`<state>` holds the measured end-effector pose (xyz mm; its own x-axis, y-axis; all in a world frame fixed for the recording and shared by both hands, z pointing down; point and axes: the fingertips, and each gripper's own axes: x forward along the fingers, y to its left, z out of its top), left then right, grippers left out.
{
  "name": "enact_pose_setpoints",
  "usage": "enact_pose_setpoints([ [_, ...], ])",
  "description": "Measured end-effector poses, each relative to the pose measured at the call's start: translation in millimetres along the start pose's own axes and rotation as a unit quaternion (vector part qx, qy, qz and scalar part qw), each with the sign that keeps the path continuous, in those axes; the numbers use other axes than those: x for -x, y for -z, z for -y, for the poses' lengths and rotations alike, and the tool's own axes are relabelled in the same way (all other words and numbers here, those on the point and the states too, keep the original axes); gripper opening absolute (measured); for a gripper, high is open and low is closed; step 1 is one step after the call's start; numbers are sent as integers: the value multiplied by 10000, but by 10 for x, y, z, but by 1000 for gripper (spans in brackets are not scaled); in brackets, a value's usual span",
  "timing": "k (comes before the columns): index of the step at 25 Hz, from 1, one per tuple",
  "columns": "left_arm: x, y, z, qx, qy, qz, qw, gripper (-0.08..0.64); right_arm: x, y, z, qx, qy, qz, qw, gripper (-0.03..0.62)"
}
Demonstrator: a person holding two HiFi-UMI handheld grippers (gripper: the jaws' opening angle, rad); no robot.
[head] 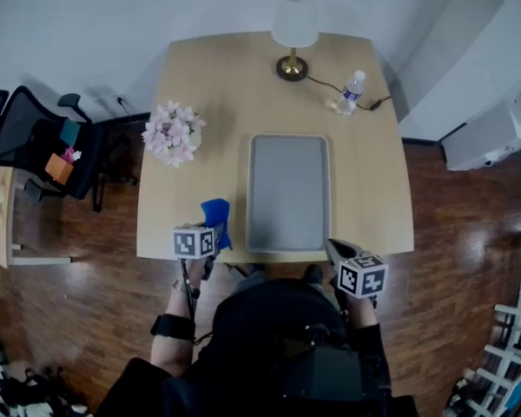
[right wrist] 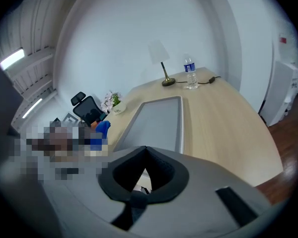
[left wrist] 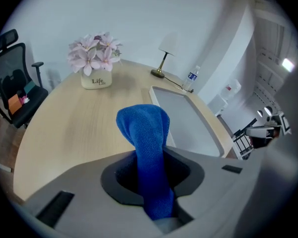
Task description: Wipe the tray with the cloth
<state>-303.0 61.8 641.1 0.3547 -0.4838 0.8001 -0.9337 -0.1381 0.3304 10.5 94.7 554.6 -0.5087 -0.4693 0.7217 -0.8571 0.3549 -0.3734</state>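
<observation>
The jaws of my left gripper (left wrist: pixel 150 155) clamp the one blue cloth (left wrist: pixel 145 133) just left of the one grey tray (head: pixel 288 191) on the surface (head: pixel 373 181), those of my right gripper (right wrist: pixel 145 150) meet empty, and one lamp (head: pixel 293 37), one bottle (head: pixel 352 89) and one flowerpot (head: pixel 174 135) stand beyond.

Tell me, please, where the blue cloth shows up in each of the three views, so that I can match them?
Head view: blue cloth at the table's near edge, left of the tray, in the left gripper.
Left gripper view: centre foreground, clamped between the jaws.
Right gripper view: small, at left, beyond the tray's left rim.
Shared landmark: the tray.
</observation>
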Motion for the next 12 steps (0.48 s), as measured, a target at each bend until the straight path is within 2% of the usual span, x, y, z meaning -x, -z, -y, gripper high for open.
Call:
enact_pose_setpoints([
  [6, -417, 15, -374, 182, 55, -304, 9994, 98, -121, 91, -206, -223, 369, -94, 9990, 6],
  [12, -543, 98, -406, 362, 119, -332, 9987, 98, -67, 10, -108, -378, 593, -2, 9975, 6],
])
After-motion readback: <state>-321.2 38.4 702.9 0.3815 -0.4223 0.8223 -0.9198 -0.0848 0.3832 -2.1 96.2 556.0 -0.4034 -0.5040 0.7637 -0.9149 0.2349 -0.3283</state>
